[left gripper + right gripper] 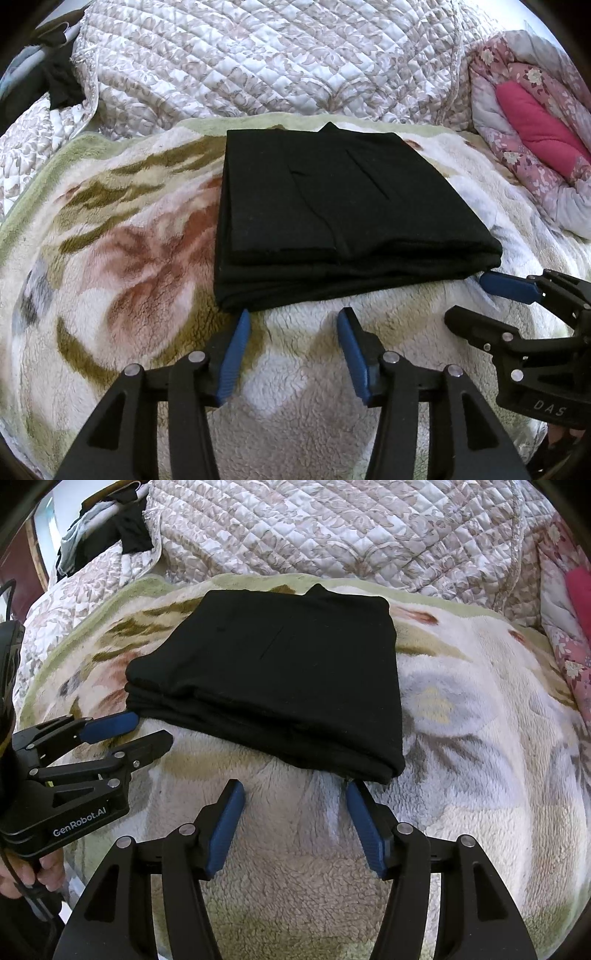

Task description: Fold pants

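Judging by the pants (343,218) lying as a squared stack on the blanket (122,258), we are finishing — left gripper (293,321) and right gripper (295,794) are hanging agape, empty, just beside its near edge.

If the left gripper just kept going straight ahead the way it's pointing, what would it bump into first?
Most likely the near edge of the folded black pants, lying just past the open left gripper on the fleece blanket. Its left fingertip already sits at that edge; depth is hard to judge.
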A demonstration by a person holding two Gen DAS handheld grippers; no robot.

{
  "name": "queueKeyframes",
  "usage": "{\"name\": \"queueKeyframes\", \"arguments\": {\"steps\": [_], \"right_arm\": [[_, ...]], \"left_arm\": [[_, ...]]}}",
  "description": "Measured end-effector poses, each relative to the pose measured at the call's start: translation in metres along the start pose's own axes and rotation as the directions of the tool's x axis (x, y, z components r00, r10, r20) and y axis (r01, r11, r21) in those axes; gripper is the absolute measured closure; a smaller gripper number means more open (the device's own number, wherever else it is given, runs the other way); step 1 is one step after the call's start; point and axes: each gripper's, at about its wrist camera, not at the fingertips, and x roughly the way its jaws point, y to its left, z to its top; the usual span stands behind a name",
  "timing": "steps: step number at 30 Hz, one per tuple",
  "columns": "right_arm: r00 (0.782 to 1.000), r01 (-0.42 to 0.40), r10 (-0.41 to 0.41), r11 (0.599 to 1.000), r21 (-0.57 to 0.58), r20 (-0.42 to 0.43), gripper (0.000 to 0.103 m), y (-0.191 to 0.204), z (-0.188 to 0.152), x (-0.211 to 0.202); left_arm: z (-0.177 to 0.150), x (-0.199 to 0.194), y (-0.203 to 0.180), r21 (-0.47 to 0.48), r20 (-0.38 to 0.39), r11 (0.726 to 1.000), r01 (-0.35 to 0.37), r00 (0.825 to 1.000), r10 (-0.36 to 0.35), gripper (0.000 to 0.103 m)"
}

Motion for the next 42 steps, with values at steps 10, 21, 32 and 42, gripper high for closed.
{"name": "queueKeyframes", "arguments": {"steps": [10,21,32,42], "right_arm": [[1.000,0.001,-0.001,1.000,-0.002,0.001,0.044,0.0002,-0.0002,0.0000],[1.000,0.003,-0.003,1.000,-0.002,0.003,0.043,0.0016,-0.0001,0.0002],[1.000,0.004,-0.004,1.000,-0.002,0.002,0.043,0.0016,-0.0006,0.0003],[1.000,0.003,-0.003,1.000,-0.003,0.002,0.043,0.0017,-0.0007,0.0000]], "left_arm": [[0.0003,0.0003,0.0008,0.000,-0.008,1.000,0.007,1.000,-0.007,0.048],[0.0000,-0.0001,-0.0014,0.015,-0.011,1.000,-0.004,1.000,0.004,0.046],[-0.0013,-0.0004,-0.0002,0.000,-0.015,1.000,0.005,1.000,-0.005,0.046],[-0.0006,0.0002,0.0007,0.001,-0.015,1.000,0.006,1.000,-0.006,0.046]]}}
